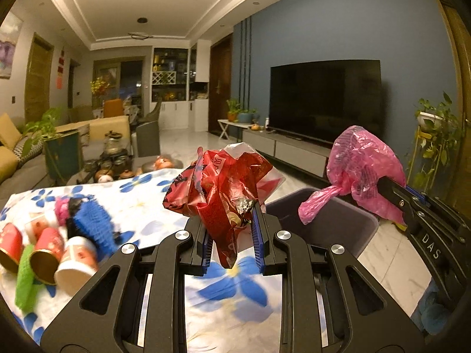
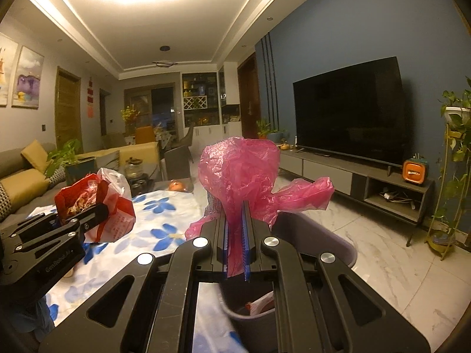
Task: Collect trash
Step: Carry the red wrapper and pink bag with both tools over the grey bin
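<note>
My left gripper (image 1: 232, 220) is shut on a crumpled red and white plastic bag (image 1: 223, 188), held above the flowered tablecloth (image 1: 141, 203) near the table's right edge. In the right wrist view the same red bag (image 2: 112, 206) hangs at the left. My right gripper (image 2: 237, 220) is shut on a pink plastic bag (image 2: 241, 170), held over the grey trash bin (image 2: 326, 235). The pink bag (image 1: 362, 164) also shows at the right of the left wrist view, above the bin (image 1: 329, 217). A red wrapper (image 2: 262, 304) lies inside the bin.
Red and white paper cups (image 1: 50, 250), a green strip (image 1: 25, 282) and a blue fuzzy item (image 1: 94, 226) lie on the table's left part. A tea set (image 1: 114, 164) stands beyond the table. A TV (image 2: 350, 108) on a low cabinet and a plant stand (image 2: 450, 176) line the right wall.
</note>
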Tool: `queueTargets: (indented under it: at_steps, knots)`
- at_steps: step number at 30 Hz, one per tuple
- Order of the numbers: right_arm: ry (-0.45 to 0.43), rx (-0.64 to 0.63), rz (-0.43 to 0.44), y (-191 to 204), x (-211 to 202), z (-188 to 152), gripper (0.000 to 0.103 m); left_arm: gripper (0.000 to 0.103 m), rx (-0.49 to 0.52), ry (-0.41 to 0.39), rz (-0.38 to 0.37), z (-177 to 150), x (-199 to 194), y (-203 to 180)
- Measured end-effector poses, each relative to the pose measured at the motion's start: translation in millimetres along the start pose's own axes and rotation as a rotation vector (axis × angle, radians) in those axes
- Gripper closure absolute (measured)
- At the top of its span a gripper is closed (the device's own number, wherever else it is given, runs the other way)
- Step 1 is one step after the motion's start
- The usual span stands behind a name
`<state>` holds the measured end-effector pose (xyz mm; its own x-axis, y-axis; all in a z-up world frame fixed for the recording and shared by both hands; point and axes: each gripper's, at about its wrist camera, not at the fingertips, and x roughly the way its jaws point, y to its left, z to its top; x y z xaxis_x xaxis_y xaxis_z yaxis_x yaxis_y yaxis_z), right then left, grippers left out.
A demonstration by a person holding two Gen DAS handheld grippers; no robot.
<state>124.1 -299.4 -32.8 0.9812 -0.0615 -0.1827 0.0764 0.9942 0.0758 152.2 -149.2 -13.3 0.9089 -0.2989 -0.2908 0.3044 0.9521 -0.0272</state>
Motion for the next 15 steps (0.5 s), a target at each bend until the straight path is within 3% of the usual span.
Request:
queueTargets:
  at_steps: [15]
  knots:
    - [0.015,0.023,-0.039,-20.6,18.5,0.6,0.095,0.081,0.007,0.003,-0.078,2.6,57.9,-40.4]
